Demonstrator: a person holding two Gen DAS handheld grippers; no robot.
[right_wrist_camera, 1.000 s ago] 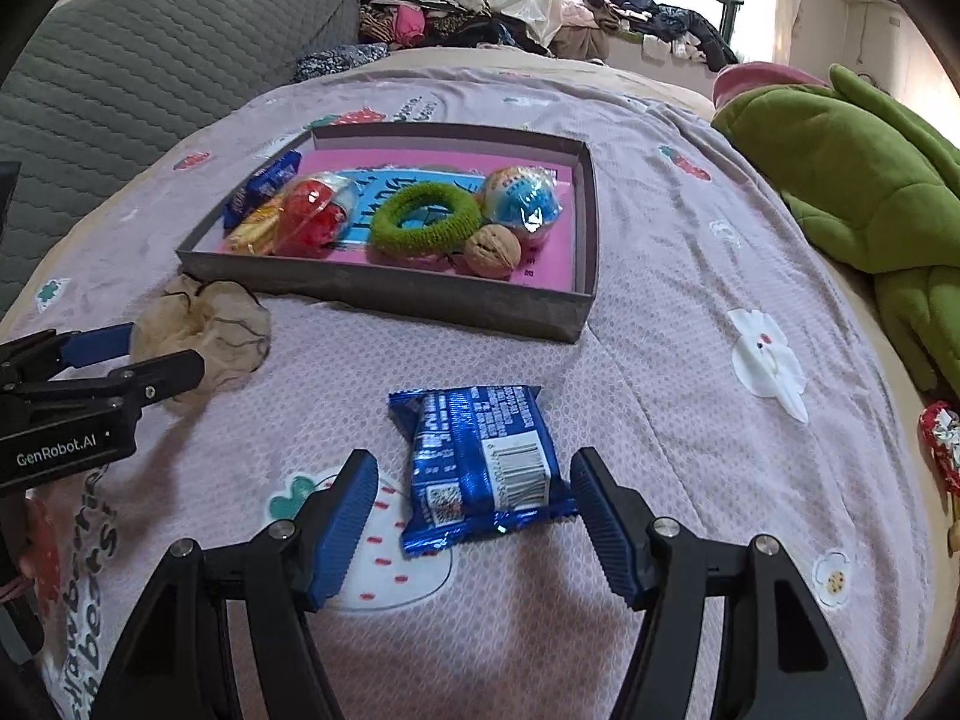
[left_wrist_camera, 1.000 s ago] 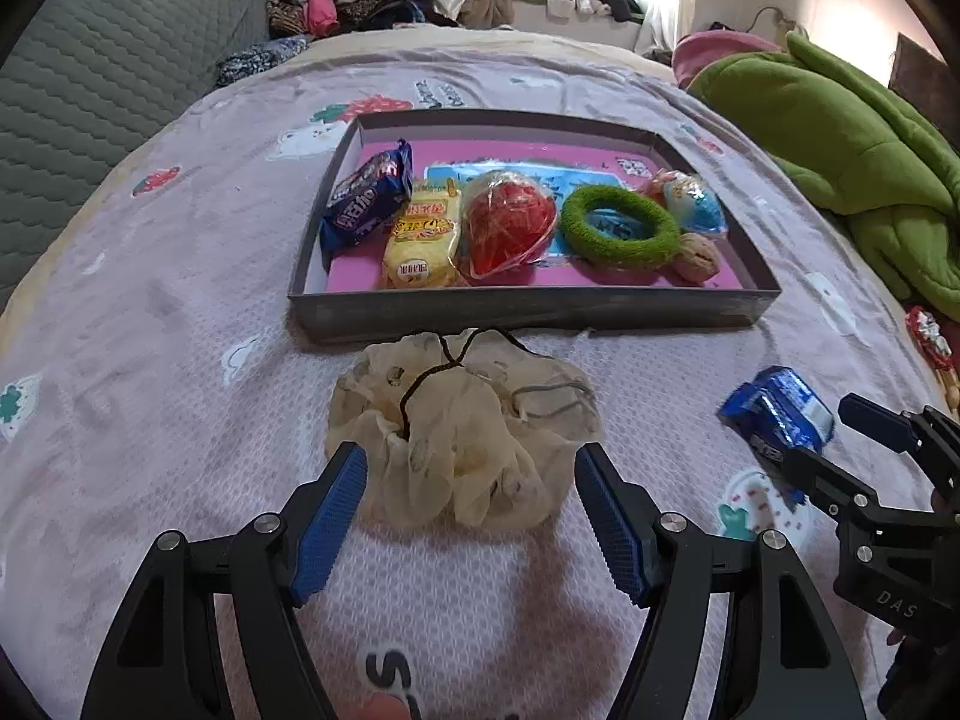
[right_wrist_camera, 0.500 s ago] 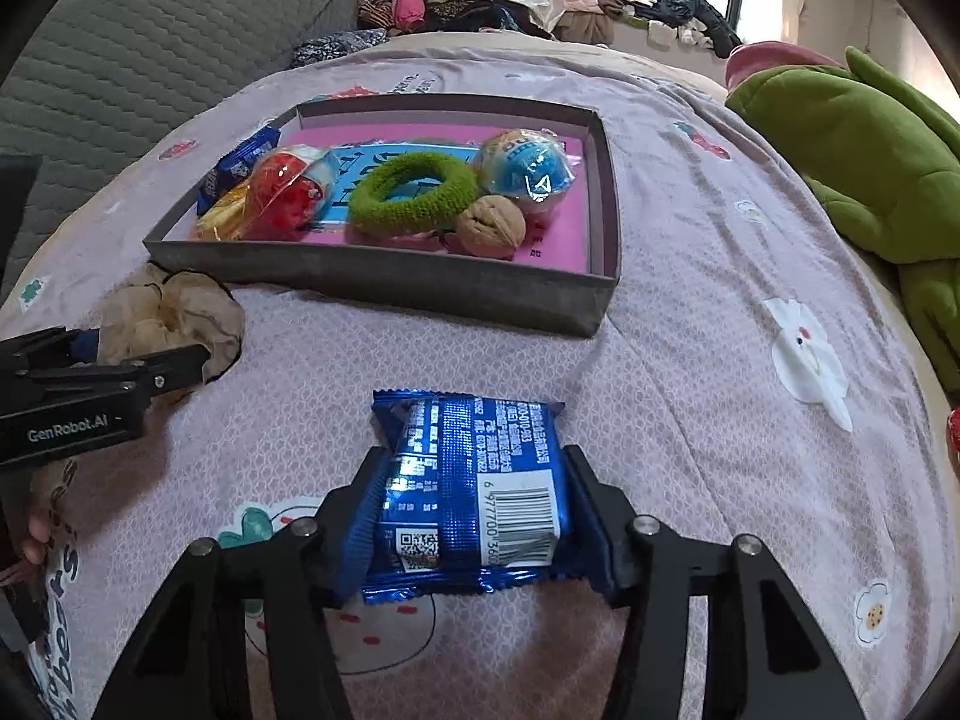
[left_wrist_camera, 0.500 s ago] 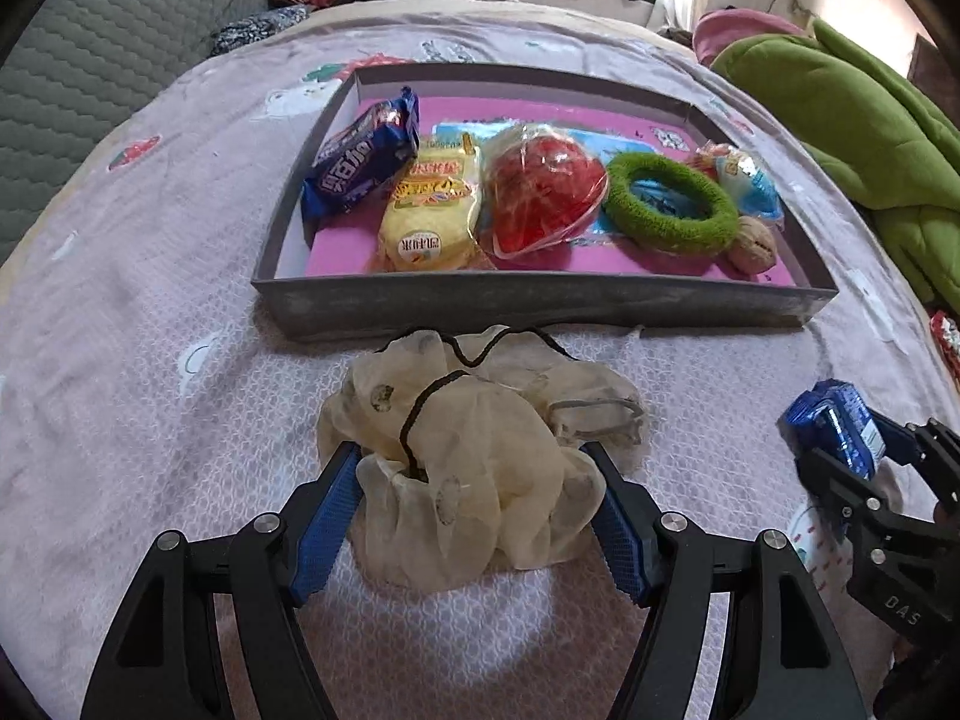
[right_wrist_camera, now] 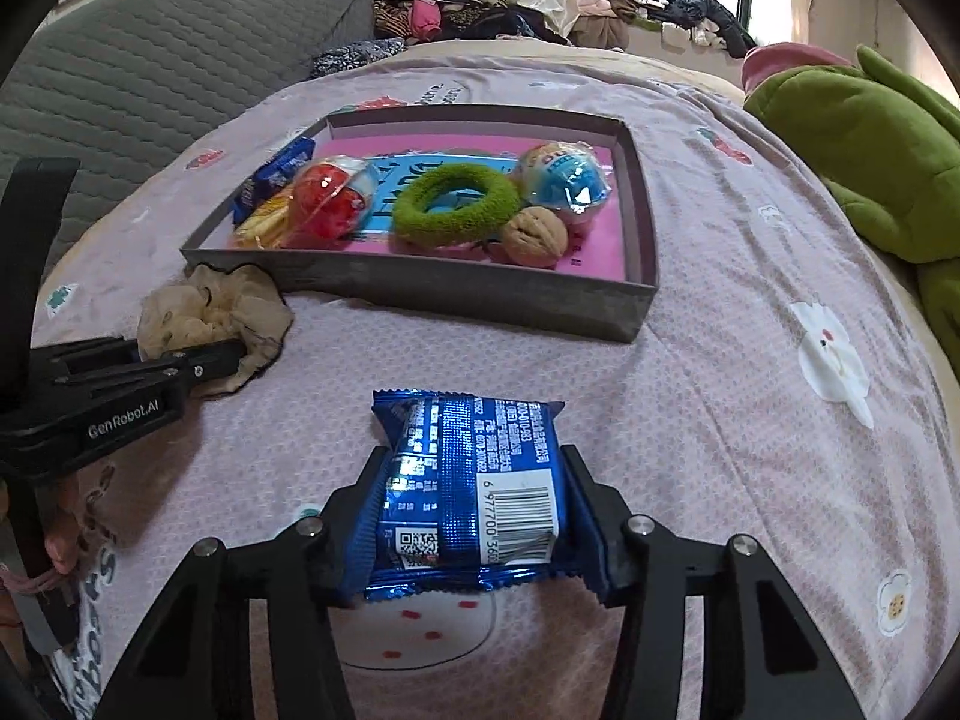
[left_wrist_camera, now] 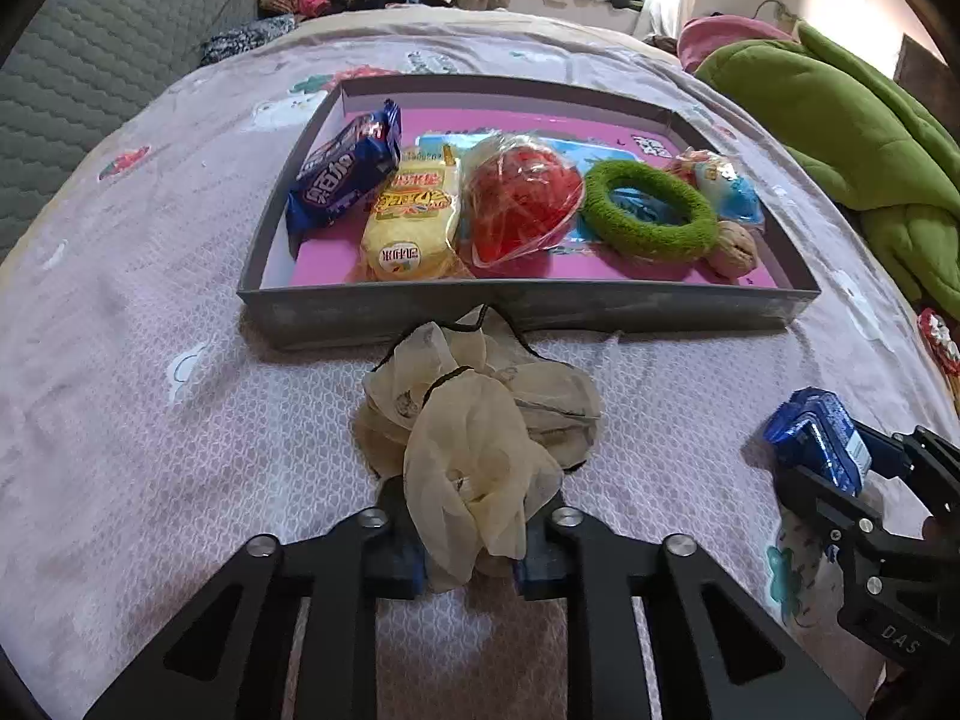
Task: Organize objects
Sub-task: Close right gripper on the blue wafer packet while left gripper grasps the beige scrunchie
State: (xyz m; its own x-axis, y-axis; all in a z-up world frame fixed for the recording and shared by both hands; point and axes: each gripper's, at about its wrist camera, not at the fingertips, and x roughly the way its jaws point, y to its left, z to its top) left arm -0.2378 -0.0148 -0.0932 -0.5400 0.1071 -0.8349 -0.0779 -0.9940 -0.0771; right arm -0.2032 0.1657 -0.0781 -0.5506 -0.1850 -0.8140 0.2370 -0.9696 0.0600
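Left wrist view: the left gripper (left_wrist_camera: 469,564) sits at bottom centre, its jaws drawn tight on the near edge of the cream scrunchie (left_wrist_camera: 474,438), which lies on the bedspread (left_wrist_camera: 150,420) just below the grey tray (left_wrist_camera: 528,309). The tray holds a blue snack pack (left_wrist_camera: 345,171), yellow snack pack (left_wrist_camera: 414,222), red ball (left_wrist_camera: 522,204), green ring (left_wrist_camera: 648,216) and walnut (left_wrist_camera: 733,249).

Right wrist view: the right gripper (right_wrist_camera: 465,516), at bottom centre, has just been closing; its pads press both sides of the blue wrapped snack (right_wrist_camera: 468,486), which rests on the bedspread below the tray. The scrunchie appears at middle left.
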